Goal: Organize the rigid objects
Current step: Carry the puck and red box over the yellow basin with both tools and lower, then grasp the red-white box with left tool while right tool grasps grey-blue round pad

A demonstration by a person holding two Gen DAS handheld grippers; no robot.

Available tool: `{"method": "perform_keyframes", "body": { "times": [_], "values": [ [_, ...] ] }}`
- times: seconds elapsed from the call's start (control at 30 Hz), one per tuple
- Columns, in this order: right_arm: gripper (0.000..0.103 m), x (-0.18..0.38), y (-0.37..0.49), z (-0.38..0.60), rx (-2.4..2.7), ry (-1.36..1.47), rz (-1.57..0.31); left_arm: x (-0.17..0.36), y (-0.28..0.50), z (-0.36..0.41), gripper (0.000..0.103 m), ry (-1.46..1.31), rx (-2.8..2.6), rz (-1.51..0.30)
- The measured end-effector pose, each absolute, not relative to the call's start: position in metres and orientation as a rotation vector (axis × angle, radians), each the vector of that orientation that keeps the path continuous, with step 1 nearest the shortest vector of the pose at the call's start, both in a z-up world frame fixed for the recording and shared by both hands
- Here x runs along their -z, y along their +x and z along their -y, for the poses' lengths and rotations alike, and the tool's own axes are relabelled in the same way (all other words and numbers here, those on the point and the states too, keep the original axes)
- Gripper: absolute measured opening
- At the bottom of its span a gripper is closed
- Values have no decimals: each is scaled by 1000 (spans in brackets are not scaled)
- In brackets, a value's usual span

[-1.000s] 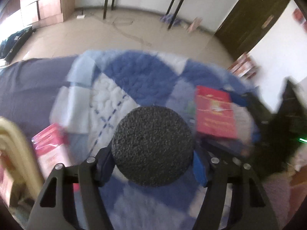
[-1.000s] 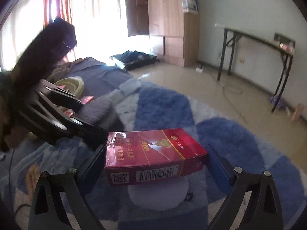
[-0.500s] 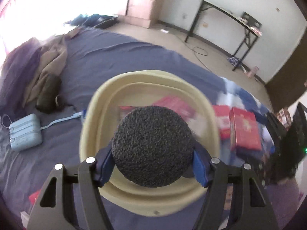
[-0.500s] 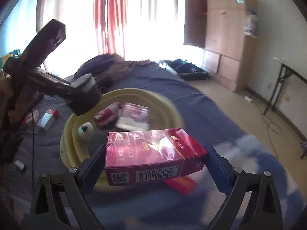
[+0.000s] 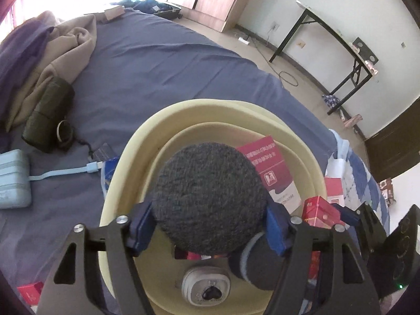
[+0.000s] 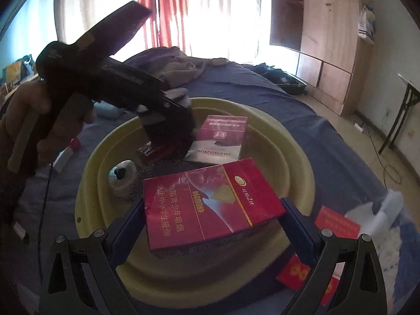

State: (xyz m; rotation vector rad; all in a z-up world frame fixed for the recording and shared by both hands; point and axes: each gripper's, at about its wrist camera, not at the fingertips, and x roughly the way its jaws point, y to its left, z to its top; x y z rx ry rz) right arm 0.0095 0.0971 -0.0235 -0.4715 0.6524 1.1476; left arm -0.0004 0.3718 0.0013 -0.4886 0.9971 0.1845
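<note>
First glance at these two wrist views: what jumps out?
The dark grey foam ball fills the left claw, whose jaws are opening, right above the cream basin on the blue bedsheet. The right claw grips a red cigarette box over the same basin, where another red-and-white box already lies.

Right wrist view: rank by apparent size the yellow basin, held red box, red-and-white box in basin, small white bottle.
1. yellow basin
2. held red box, enlarged by nearness to the camera
3. red-and-white box, farther off, so its true size against the held box is unsure
4. small white bottle
</note>
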Motion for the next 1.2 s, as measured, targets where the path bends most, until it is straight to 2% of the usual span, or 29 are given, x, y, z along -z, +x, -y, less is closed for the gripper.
{"method": "perform_keyframes", "body": {
  "times": [0.07,0.13,0.3,0.47,0.57,0.67,0.87,1.2],
  "values": [
    [103,24,7,-98,-1150,-480,-671,-4,-5,-371,88,-515,-176,-973],
    [103,20,8,-95,-1145,-482,-687,-12,-12,-367,95,-556,-143,-930],
    [103,-7,14,-57,-1104,-463,-653,-56,-20,-315,103,-473,-60,-870],
    [103,-48,30,42,-962,-261,-581,-76,8,-226,103,-302,101,-904],
    [103,-51,40,113,-774,-191,-566,-55,40,-171,103,-220,182,-1027],
    [103,-33,48,175,-525,-156,-632,-27,70,-139,103,-234,205,-1147],
    [103,11,57,233,-406,-67,-727,-8,113,-133,103,-234,139,-1264],
    [103,12,61,238,-424,-46,-737,17,130,-140,102,-261,135,-1352]
  ]
}}
